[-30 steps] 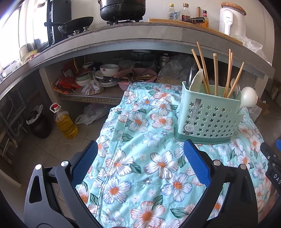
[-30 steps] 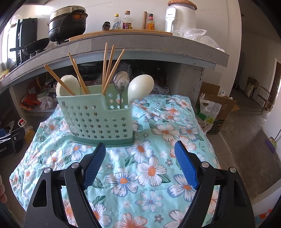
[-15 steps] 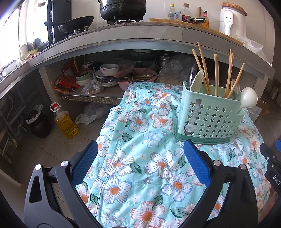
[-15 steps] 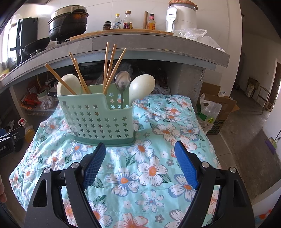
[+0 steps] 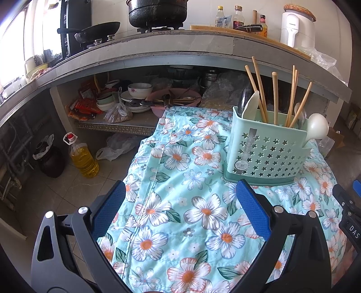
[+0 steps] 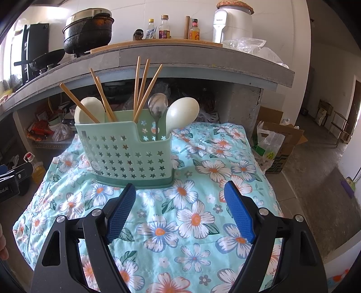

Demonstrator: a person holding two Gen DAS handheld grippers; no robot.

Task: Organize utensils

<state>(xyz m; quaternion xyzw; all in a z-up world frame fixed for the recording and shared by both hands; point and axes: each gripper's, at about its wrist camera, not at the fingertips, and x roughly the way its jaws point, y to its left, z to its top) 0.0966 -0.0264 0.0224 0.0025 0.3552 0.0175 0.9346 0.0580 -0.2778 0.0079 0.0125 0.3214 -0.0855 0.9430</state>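
A mint-green utensil holder (image 6: 128, 155) with star cut-outs stands on a floral cloth (image 6: 191, 216). Several wooden chopsticks (image 6: 144, 90), a metal spoon (image 6: 157, 107) and two white plastic spoons (image 6: 182, 112) stick up out of it. The same utensil holder (image 5: 268, 153) appears right of centre in the left wrist view. My right gripper (image 6: 180, 209) hovers just in front of the holder, open, with only cloth between its blue pads. My left gripper (image 5: 180, 209) hangs to the holder's near left, open and empty too.
A grey stone counter (image 6: 180, 60) overhangs behind, carrying a black pot (image 6: 88, 29), bottles and a white appliance (image 6: 232, 21). Under it a shelf (image 5: 117, 121) holds bowls and dishes. An oil bottle (image 5: 82, 155) stands on the floor at left; a cardboard box (image 6: 284, 139) at right.
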